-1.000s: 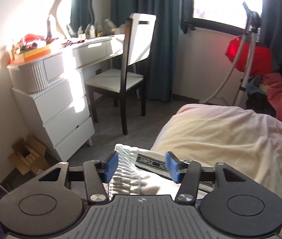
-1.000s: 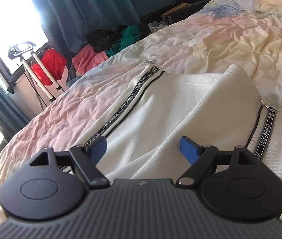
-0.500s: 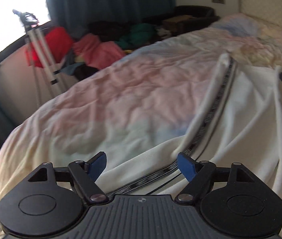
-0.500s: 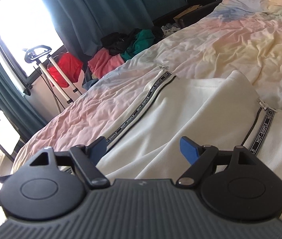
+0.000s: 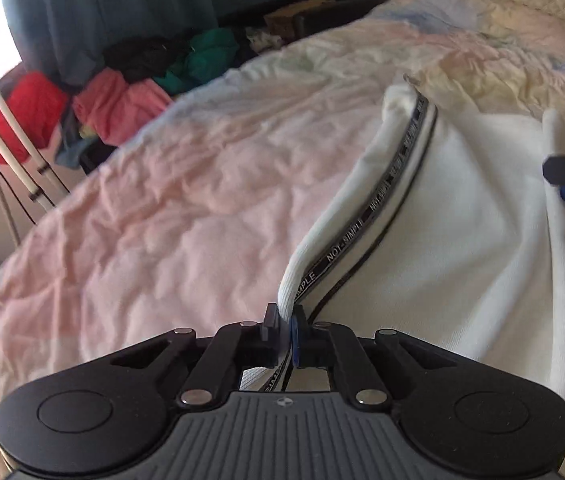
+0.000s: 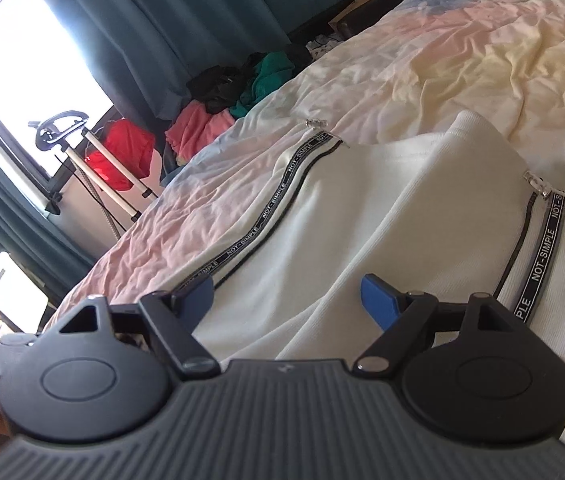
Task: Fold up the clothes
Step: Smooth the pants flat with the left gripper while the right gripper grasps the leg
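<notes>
Left gripper [image 5: 285,326], open a moment earlier, had clamped the white jacket [image 5: 462,248] at its zipper-tape edge, right at the tips. Right gripper [image 6: 287,294] hovered wide, empty, jacket on bed [image 5: 170,200] just beneath. Fold likely ready to start.

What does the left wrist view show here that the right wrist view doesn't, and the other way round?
Only the left wrist view shows the left gripper shut on the white jacket's zip edge. Only the right wrist view shows the right gripper with jaws apart above the jacket, gripping nothing, and a second zip strip. Both show the jacket spread on the bed and the clothes pile beyond it.
</notes>
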Available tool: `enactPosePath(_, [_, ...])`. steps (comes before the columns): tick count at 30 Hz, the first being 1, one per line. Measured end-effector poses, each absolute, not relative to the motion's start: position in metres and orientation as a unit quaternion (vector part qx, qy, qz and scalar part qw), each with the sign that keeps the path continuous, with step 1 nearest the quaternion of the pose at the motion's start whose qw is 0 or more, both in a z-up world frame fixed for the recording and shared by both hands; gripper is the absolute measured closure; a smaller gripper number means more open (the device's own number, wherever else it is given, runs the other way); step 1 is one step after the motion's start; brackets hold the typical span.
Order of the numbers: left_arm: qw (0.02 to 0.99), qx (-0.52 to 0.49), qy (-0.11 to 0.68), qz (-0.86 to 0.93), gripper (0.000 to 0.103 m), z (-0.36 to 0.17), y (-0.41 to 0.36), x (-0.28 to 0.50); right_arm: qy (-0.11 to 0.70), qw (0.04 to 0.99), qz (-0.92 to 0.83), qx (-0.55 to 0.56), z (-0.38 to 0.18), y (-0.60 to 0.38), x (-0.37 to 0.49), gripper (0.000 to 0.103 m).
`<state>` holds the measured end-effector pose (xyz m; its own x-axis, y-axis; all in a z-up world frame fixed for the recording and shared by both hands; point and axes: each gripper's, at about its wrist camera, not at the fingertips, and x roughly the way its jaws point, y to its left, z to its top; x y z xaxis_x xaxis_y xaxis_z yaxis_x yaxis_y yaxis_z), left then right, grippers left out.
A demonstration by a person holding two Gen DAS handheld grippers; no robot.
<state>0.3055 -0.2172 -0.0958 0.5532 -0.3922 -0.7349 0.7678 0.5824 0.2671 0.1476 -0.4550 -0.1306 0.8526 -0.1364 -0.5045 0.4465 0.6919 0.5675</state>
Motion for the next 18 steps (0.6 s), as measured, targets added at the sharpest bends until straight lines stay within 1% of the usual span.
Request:
enactPosePath(3, [0.855,0.284,0.296,-0.317,0.098,-0.070,-0.230,0.327,0.206,0.899,-0.174,0.346,-0.128,-0.455,0.147,0.020])
enactPosePath(5, [0.865,0.294,0.287,-0.289,0.098,-0.068,-0.245,0.349,0.202,0.899,-0.177,0.344,-0.128,-0.456,0.147,0.020])
enactPosePath(7, [0.875,0.298,0.287,-0.253,0.098,-0.083,-0.257,0.373,0.208,0.897,-0.177,0.348,-0.130,-0.458,0.149,0.020])
enactPosePath(11, [0.877,0.271,0.330,-0.222,0.096,-0.112,-0.261,0.390,0.214,0.898,-0.177,0.342,-0.134,-0.459,0.150,0.020])
enactPosePath(12, [0.880,0.269,0.325,-0.218,0.091,-0.115,-0.259,0.385,0.215,0.897,-0.176,0.342,-0.135,-0.460,0.150,0.020])
enactPosePath(13, [0.883,0.262,0.322,-0.218,0.080,-0.115,-0.255,0.378,0.217,0.897,-0.176,0.342,-0.136,-0.460,0.151,0.020])
enactPosePath(14, [0.885,0.251,0.321,-0.224,0.073,-0.110,-0.248,0.368,0.221,0.897,-0.171,0.343,-0.137,-0.460,0.153,0.020])
enactPosePath(15, [0.888,0.237,0.318,-0.232,0.059,-0.102,-0.240,0.357,0.225,0.896,-0.167,0.344,-0.139,-0.459,0.154,0.020])
enactPosePath(16, [0.893,0.221,0.313,-0.238,0.048,-0.092,-0.228,0.342,0.227,0.896,-0.161,0.347,-0.140,-0.459,0.156,0.019])
enactPosePath(17, [0.899,0.206,0.305,-0.237,0.044,-0.080,-0.214,0.325,0.230,0.895,-0.151,0.350,-0.140,-0.458,0.158,0.019])
enactPosePath(18, [0.905,0.191,0.297,-0.236,0.037,-0.069,-0.199,0.308,0.232,0.895,-0.142,0.354,-0.141,-0.457,0.160,0.019])
